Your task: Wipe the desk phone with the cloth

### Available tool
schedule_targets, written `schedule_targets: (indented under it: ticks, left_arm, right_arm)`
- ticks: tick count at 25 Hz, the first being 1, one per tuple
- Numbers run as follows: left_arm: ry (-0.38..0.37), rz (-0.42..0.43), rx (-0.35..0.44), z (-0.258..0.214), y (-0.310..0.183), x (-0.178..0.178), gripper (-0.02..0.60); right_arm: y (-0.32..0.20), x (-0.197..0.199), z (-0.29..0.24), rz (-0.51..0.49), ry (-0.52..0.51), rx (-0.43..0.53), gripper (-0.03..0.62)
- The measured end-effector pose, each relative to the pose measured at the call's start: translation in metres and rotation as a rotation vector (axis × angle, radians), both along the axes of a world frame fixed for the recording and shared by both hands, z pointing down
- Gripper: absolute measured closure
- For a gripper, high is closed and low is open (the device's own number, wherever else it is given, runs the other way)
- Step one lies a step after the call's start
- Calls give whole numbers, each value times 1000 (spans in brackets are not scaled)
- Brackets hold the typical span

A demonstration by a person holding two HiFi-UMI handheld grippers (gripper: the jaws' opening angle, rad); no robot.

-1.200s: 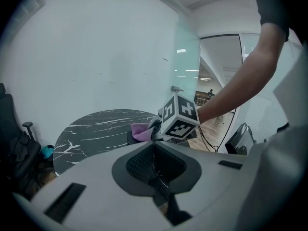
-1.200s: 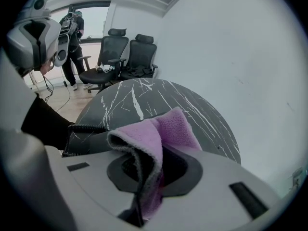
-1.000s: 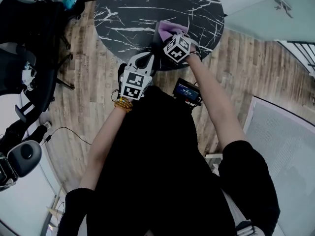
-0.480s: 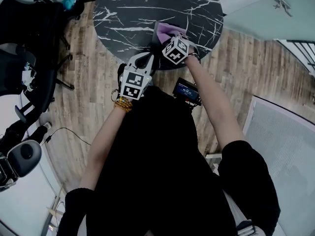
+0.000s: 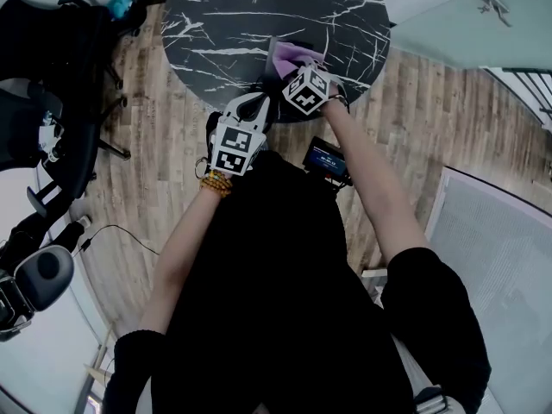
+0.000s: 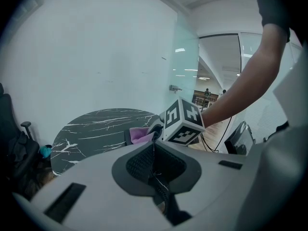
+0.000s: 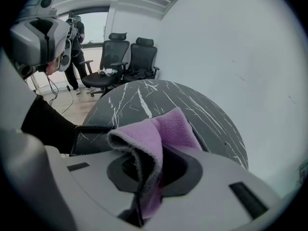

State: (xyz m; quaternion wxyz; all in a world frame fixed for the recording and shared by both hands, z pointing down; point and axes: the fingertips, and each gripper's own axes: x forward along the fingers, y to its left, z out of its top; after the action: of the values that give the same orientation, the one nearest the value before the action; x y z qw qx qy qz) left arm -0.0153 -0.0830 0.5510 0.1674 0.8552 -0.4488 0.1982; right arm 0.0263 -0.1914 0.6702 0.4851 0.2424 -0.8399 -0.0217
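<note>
Over the marble table [image 5: 226,17], right tongs [image 7: 147,177] pinch the purple cloth [image 7: 166,129].

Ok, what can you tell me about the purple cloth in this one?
The cloth is soft, fleecy lilac fabric with a stitched greyish edge. It is folded and bunched, pinched between the shut jaws of the right tool, with its free fold standing up beyond them. In the head view it sits over the near part of the round black marbled table. Whether it touches anything beneath cannot be seen.
</note>
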Motion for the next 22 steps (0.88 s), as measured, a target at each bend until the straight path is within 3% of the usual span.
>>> schedule_targets:
  ticks: [22]
  left_arm:
    - [8, -7, -9, 6, 1, -2, 562]
  right_arm:
    - [8, -2, 4, 30, -17, -14, 536]
